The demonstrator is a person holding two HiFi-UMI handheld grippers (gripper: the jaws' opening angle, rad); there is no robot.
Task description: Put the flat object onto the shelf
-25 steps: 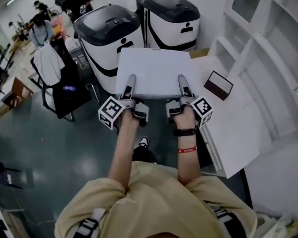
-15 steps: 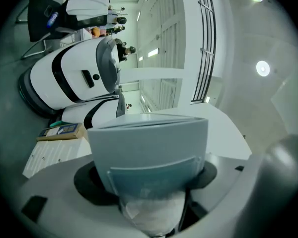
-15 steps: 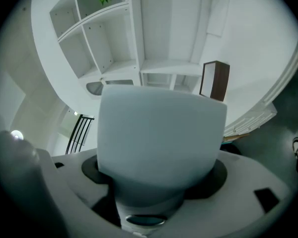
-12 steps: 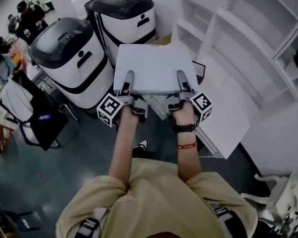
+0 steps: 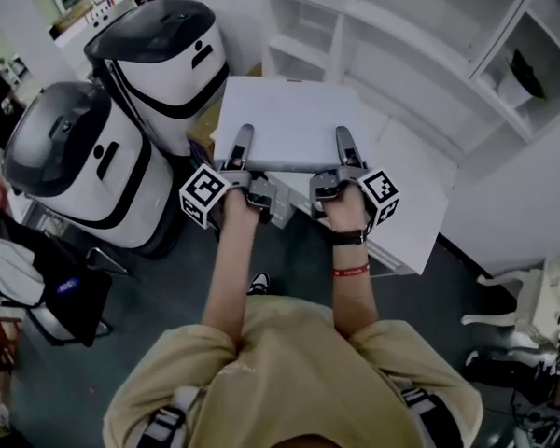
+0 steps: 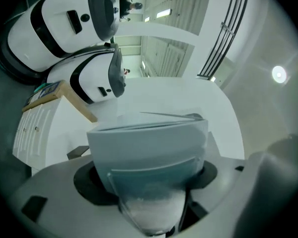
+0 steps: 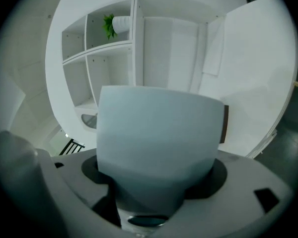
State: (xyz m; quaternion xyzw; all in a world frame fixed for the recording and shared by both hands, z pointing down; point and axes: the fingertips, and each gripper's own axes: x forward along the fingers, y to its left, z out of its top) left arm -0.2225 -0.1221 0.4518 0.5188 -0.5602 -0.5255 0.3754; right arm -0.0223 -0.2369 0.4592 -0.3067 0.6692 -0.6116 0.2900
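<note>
A flat pale grey board (image 5: 289,119) is held level in front of me, one gripper on each near corner. My left gripper (image 5: 244,140) is shut on its left side and my right gripper (image 5: 342,140) on its right side, one jaw above and one below. In the left gripper view the board (image 6: 149,143) fills the space between the jaws, as it does in the right gripper view (image 7: 159,143). The white shelf unit (image 5: 420,59) with open compartments stands just beyond the board's far edge.
Two white-and-black machines (image 5: 159,49) (image 5: 70,161) stand at the left, close to the board's left edge. A white table (image 5: 420,217) lies under and right of the grippers. A potted plant (image 5: 515,80) sits in a right-hand shelf compartment. A chair (image 5: 47,287) is at the far left.
The board and both grippers have swung to the right, away from the machines and toward the shelf. The dark box on the table is now hidden in the head view.
</note>
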